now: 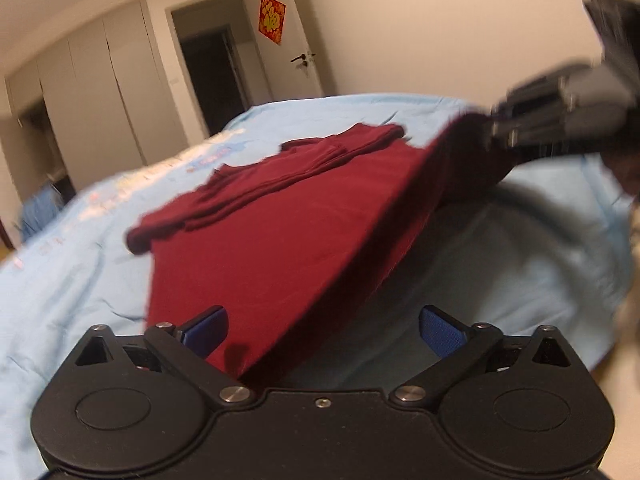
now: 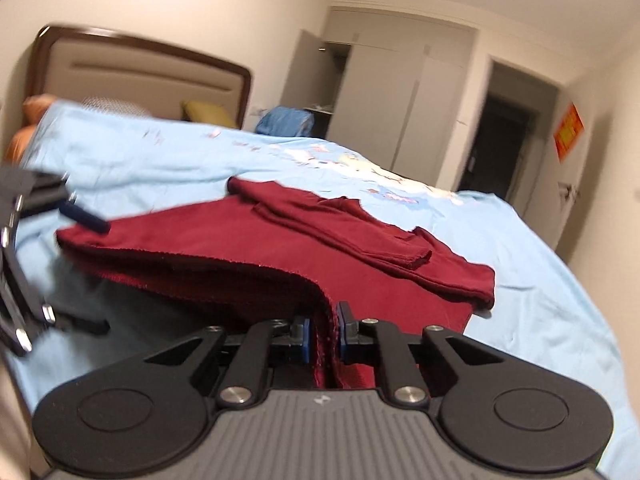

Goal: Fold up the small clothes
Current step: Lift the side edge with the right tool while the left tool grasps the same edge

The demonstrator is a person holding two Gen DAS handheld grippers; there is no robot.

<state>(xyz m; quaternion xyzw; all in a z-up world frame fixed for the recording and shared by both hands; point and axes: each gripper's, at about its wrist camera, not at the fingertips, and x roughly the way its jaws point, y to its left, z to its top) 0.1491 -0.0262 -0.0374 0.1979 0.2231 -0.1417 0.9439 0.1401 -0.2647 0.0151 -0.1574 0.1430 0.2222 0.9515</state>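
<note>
Between the right gripper's [image 2: 323,330] narrowed fingers, a lifted edge of the dark red garment [image 2: 280,248] is pinched; the left gripper [image 1: 322,330] gapes wide, garment corner just ahead, above the blue bedsheet [image 1: 72,280].

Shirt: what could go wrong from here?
1. The left gripper has its jaws open around the shirt corner; only the right gripper is clamped, so the lifted hem may sag unevenly.
2. The folded sleeves lie loose on top and may slide off when the hem is carried over.
</note>
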